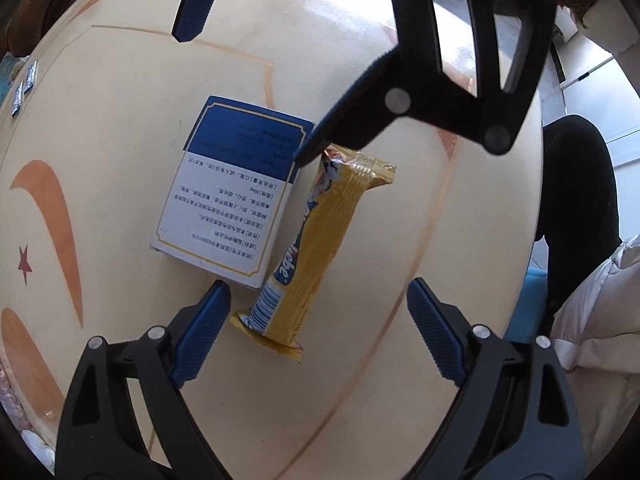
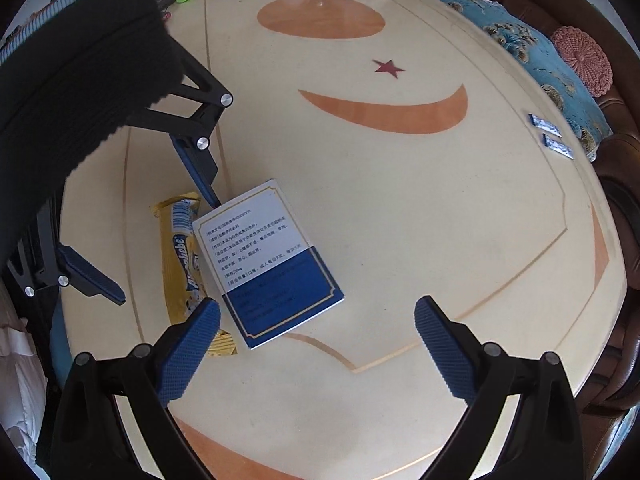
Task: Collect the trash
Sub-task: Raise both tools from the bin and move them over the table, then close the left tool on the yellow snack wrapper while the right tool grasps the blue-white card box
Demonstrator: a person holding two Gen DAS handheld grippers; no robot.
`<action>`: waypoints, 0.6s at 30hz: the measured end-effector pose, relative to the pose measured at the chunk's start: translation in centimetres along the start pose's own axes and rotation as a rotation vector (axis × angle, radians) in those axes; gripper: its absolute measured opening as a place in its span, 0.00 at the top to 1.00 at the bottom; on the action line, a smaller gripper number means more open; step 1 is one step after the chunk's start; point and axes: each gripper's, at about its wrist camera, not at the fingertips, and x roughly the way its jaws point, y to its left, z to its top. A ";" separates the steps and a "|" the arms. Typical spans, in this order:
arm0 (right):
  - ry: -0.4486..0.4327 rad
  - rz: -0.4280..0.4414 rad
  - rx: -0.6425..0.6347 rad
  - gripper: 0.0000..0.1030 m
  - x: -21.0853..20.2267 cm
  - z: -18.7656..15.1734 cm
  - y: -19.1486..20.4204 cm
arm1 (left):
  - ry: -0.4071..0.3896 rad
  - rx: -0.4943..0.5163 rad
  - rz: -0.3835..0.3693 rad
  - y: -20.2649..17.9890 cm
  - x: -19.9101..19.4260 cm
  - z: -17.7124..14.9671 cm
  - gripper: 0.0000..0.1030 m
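On table (image 1: 120, 140): yellow wrapper (image 1: 316, 240) reading "liebe", beside box (image 1: 236, 196).

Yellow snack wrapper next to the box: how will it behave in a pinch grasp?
The yellow wrapper looks like thin glossy film, so probably slippery and light. Its crimped ends sit crumpled, suggesting it will flop or crush rather than stay stiff. It lies flat against the box, so unlikely to roll.

Glossy table (image 1: 120, 128), crinkly foil wrapper (image 1: 320, 236) (yellow), matt cardboard box (image 1: 224, 200).

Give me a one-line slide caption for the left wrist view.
Open left claw hovers over a yellow snack wrapper beside a blue-and-white medicine box, the right claw reaching in opposite.
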 end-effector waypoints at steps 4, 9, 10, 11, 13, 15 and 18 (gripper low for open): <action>-0.006 0.034 0.003 0.14 1.1 0.0 0.3 | -0.024 -0.003 -0.021 0.0 -0.3 0.1 0.18; -0.027 0.090 0.023 0.18 1.6 0.2 0.4 | -0.051 -0.025 -0.031 0.4 -0.6 0.0 0.19; -0.027 0.103 0.034 0.19 1.9 0.2 0.4 | -0.058 -0.033 -0.035 0.6 -0.6 0.1 0.19; -0.024 0.119 0.046 0.20 2.2 0.1 0.4 | -0.063 -0.037 -0.032 0.8 -0.7 0.1 0.20; -0.041 0.106 0.051 0.21 2.1 0.0 0.8 | -0.071 -0.039 -0.017 0.8 -0.8 0.0 0.24; -0.049 0.090 0.056 0.23 2.1 -0.1 1.1 | -0.078 -0.047 -0.005 0.6 -0.7 0.1 0.25; -0.067 0.066 0.097 0.24 2.1 -0.2 1.4 | -0.087 -0.067 0.024 0.6 -0.7 0.2 0.29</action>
